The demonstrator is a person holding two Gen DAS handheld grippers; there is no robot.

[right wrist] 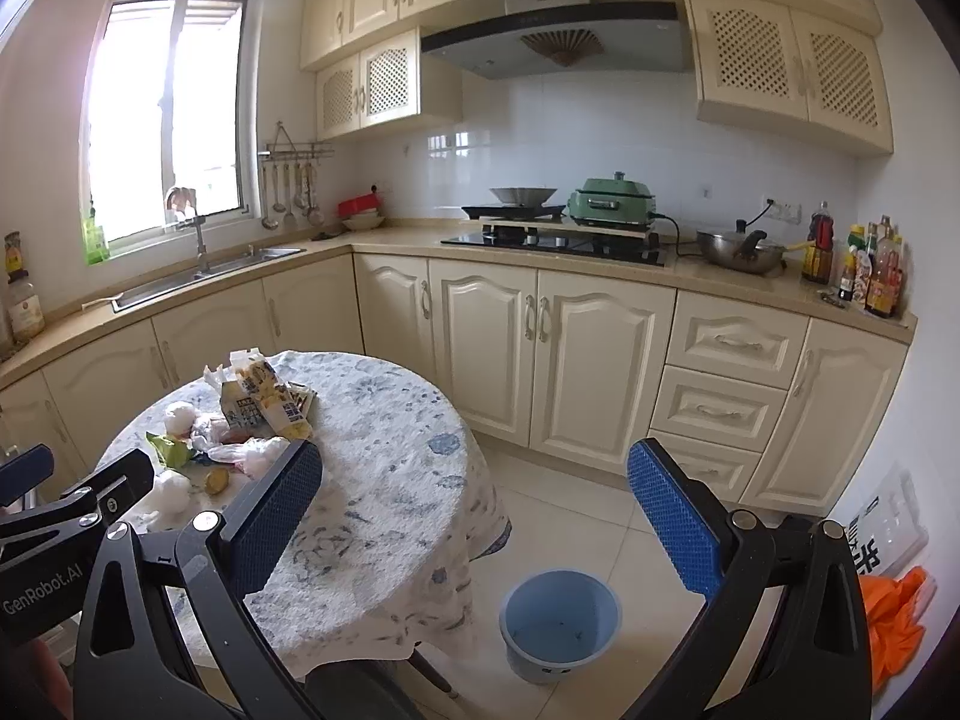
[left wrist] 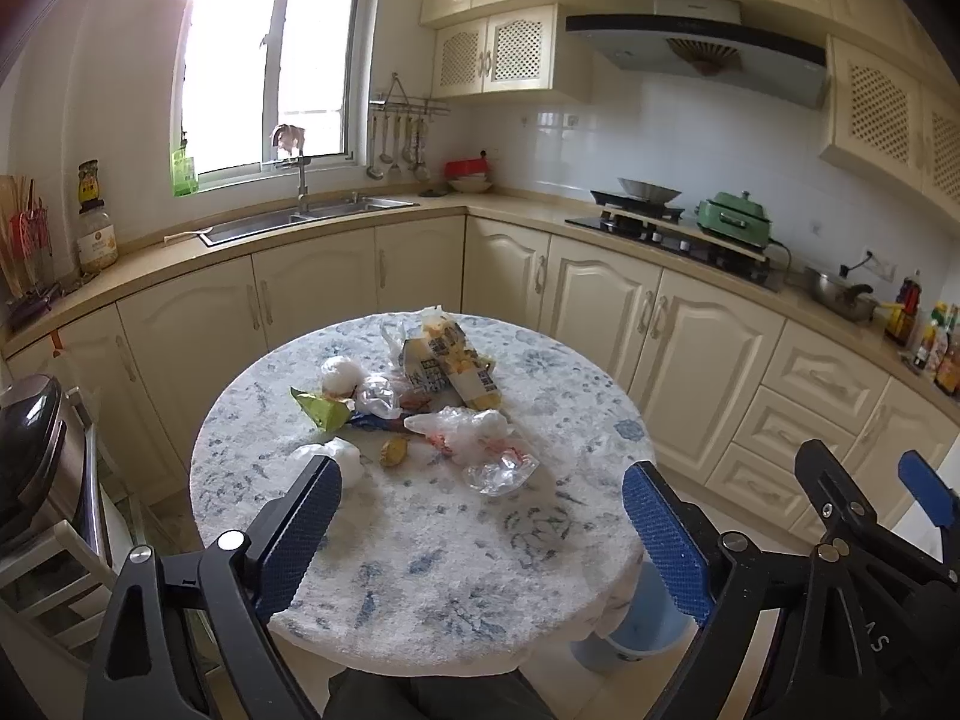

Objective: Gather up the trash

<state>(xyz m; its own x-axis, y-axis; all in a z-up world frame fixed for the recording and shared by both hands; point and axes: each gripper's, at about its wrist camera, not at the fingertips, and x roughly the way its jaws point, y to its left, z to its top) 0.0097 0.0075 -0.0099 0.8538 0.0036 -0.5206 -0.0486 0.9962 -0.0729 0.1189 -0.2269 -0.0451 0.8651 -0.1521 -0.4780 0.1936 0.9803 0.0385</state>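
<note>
A pile of trash lies on the round table (left wrist: 420, 570): yellow-and-white cartons (left wrist: 447, 360), a crumpled white tissue (left wrist: 339, 373), a green wrapper (left wrist: 321, 408), clear plastic bags (left wrist: 468, 429) and a small yellow-brown scrap (left wrist: 393, 451). My left gripper (left wrist: 480, 480) hovers over the table's near side, short of the pile, jaws wide and empty. Another white tissue (left wrist: 348, 459) sits just past its left fingertip. My right gripper (right wrist: 474, 456) is open and empty, to the right of the table, above the floor. A blue bin (right wrist: 561, 618) stands on the floor below it.
Cream cabinets and a counter wrap around behind the table, with a sink (left wrist: 312, 216) and a hob (left wrist: 666, 228). A steel pedal bin (left wrist: 36, 438) and a white chair (left wrist: 54, 564) stand at the left. An orange bag (right wrist: 894, 618) lies by the right wall.
</note>
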